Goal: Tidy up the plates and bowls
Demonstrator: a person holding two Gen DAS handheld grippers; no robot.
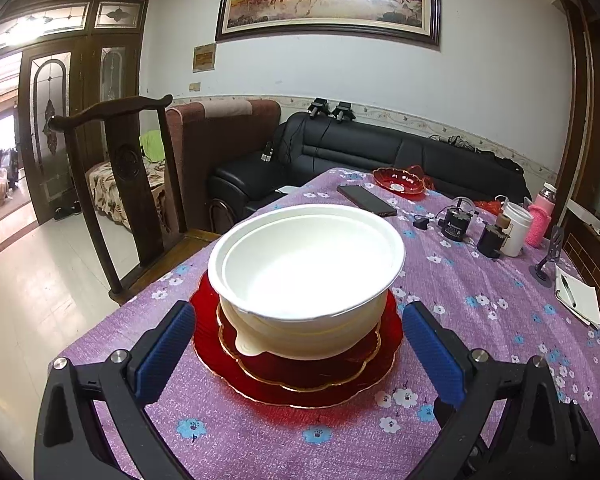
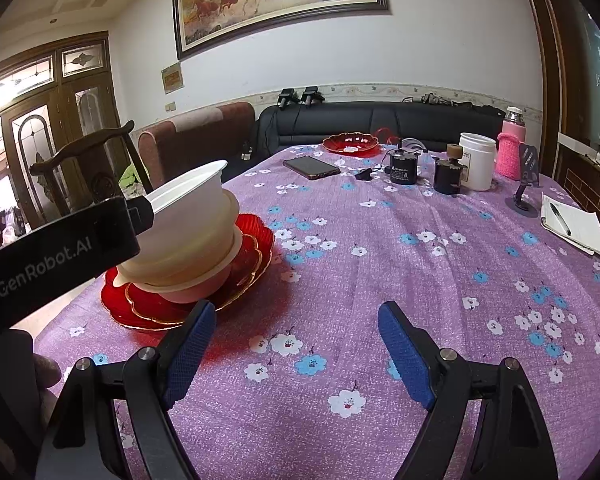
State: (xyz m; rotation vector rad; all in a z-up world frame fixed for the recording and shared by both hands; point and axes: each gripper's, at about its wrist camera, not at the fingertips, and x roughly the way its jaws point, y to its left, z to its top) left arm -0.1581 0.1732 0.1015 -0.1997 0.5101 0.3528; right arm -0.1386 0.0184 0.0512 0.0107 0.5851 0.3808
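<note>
White plastic bowls (image 1: 306, 268) sit nested on stacked red scalloped plates (image 1: 300, 376) at the bench's near-left corner. Both tongs, left (image 1: 300, 354) and right (image 2: 296, 354), gape empty; fetch the far red plate (image 2: 351, 143), gripping its rim squarely.

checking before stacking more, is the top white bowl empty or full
Empty: the top white plastic bowl shows a bare white interior in the left wrist view.

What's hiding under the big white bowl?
Under the white bowl sit more nested bowls, then two stacked red plates on the tablecloth. The plates' middles are covered.
</note>
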